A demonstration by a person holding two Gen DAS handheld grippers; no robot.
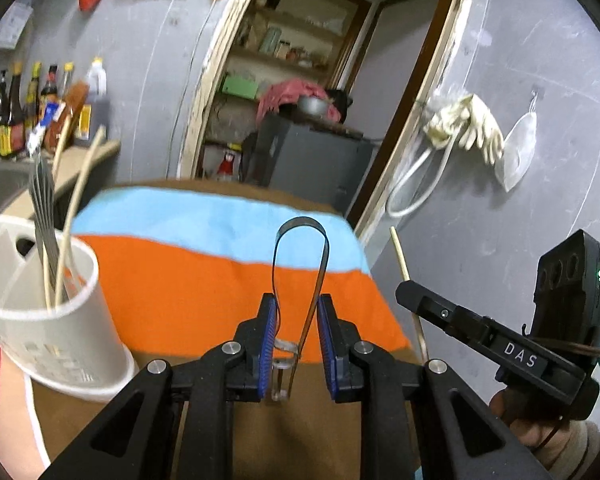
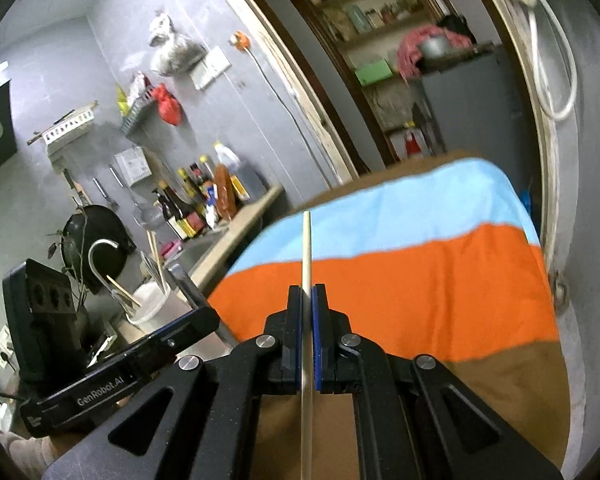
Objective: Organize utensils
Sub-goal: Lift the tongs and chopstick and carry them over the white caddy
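Left gripper (image 1: 296, 332): clamped low on metal tongs (image 1: 302, 264), arms pressed together at the pads, loop end up, pinching nothing, raised over the cloth-covered table (image 1: 204, 280). Right gripper (image 2: 307, 332): closed on an upright wooden chopstick (image 2: 306, 256). White utensil holder (image 1: 60, 340) at the table's left edge, containing chopsticks and metal utensils.

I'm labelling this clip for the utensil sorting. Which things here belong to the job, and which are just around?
Job:
- pale wooden chopstick, in the right gripper
- looped metal tongs, in the left gripper
- white plastic utensil holder

Just around:
- sauce bottles
- hanging cream rubber gloves
- striped orange-and-blue cloth
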